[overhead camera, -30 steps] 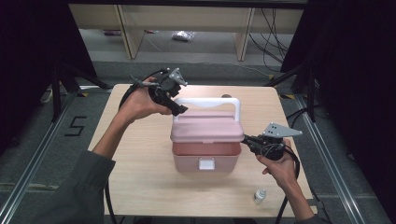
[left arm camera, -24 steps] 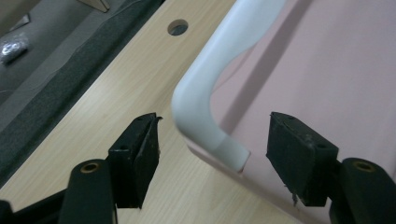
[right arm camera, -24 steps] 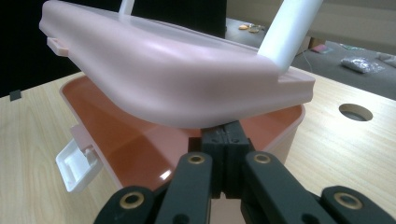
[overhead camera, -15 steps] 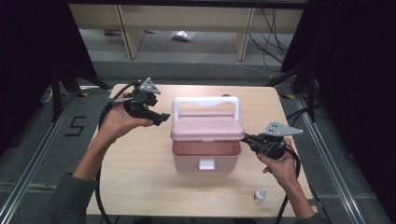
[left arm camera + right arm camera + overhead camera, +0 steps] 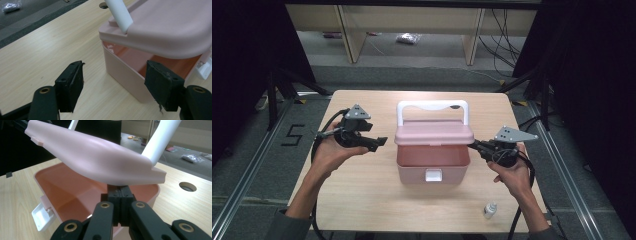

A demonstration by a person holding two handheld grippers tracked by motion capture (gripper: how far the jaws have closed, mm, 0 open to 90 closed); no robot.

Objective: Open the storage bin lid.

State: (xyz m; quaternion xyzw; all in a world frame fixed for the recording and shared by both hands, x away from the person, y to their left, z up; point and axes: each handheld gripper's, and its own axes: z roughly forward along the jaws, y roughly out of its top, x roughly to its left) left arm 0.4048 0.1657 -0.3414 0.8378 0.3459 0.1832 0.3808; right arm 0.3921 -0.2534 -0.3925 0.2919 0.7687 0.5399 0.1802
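Pink plastic box: lid being propped ajar by right claw, pressed together beneath it; left claw, just withdrawn to nine o'clock, spreading empty, freeing the opening.

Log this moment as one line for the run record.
box: lid half raised | right gripper: shut, propping lid | left gripper: open, jaws just widened, holding nothing, beside box | small bottle: upright near table edge

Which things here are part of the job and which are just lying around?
In the job: pink box, its lid propped up by the shut right claw, open left claw beside it.
Lying about: small bottle near the table's front edge, bag on the floor.
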